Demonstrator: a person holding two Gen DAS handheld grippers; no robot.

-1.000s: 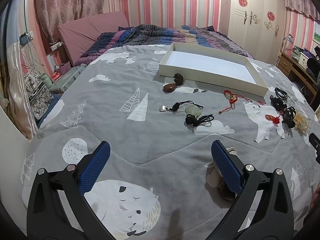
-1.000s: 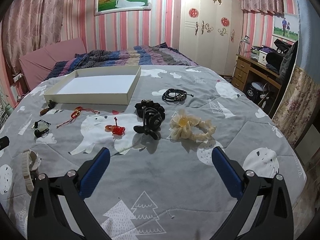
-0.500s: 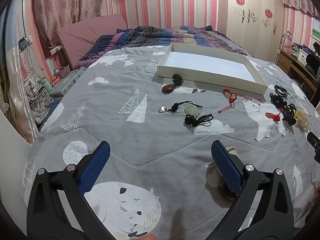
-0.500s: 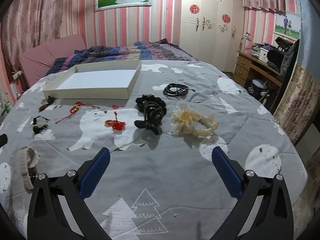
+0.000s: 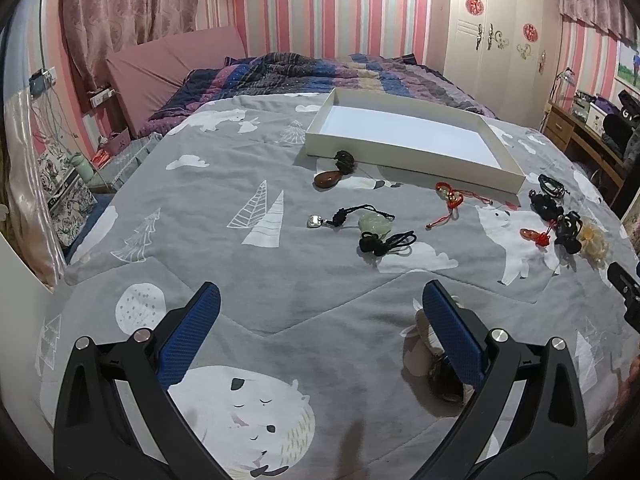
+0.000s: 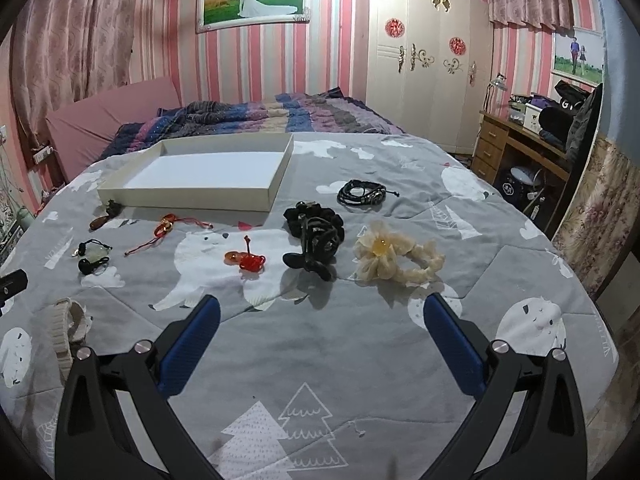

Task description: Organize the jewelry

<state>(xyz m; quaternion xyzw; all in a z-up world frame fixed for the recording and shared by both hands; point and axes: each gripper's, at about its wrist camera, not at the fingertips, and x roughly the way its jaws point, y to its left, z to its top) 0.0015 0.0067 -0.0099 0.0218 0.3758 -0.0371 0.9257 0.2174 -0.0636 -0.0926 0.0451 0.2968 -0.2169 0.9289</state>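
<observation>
Mid-bed, jewelry (image 6: 312,240) lies loose before the empty white tray (image 6: 192,196), both grippers (image 5: 320,312) (image 6: 320,316) wide open holding nothing; risk: cords tangle, dragging neighbours on pickup.

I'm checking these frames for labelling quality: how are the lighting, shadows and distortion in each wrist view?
Left wrist view: strong fisheye bending, black vignette corners; indoor light is dim but even, and the white tray stays readable. The cream bracelet is partly hidden behind the left tongs. Right wrist view: same barrel distortion; the black hair clip and cream scrunchie cast soft shadows towards the camera; no glare.
</observation>
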